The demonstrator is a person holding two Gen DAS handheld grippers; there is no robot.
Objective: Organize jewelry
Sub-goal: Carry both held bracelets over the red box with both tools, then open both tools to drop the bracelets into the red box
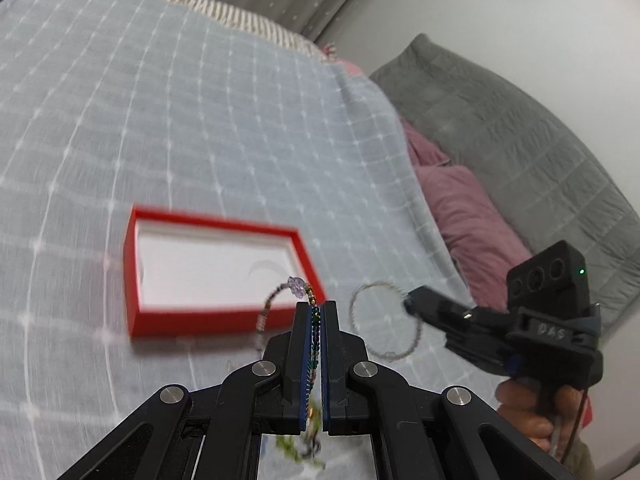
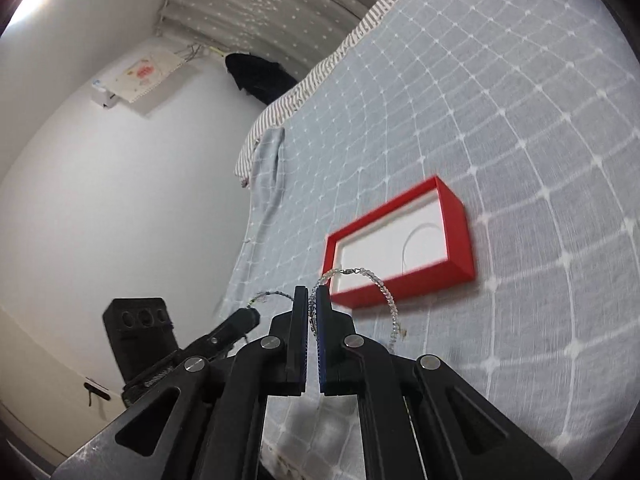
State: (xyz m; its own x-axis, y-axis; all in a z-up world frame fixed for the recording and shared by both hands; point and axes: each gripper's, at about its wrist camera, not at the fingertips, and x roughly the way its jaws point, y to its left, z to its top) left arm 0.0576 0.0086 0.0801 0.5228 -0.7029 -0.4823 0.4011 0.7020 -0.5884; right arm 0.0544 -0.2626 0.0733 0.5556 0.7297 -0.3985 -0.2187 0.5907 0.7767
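The left gripper [image 1: 316,308] is clamped on a multicoloured beaded bracelet [image 1: 266,312], its jaws pressed together with the strand of green, blue and dark beads running down between the blue pads. The free part of the bracelet arcs up and to the left of the fingertips, with a pale purple faceted bead [image 1: 297,282] at the top of the loop.

The right gripper [image 2: 313,300] is closed on a clear crystal bracelet [image 2: 384,292], which loops out to the right of its fingertips and shows a small metal clasp near the top of the arc. In the left wrist view the same gripper [image 1: 408,303] comes in from the right, held by a hand [image 1: 532,408], and the crystal bracelet [image 1: 384,320] hangs from its tip as a near-complete ring above the bed.

Both bracelets are held in the air over a bed covered with a light blue-grey checked bedspread [image 1: 160,120]. An open red jewelry box [image 1: 216,276] with a white lining lies on the bedspread, just beyond the two grippers; a thin ring-shaped piece [image 2: 420,248] rests inside it. The box is blurred in both views.

A grey quilted blanket [image 1: 520,140] and pink bedding [image 1: 464,216] lie at the right side of the bed. More small greenish jewelry [image 1: 296,446] shows on the bedspread below the left gripper, too blurred to identify.
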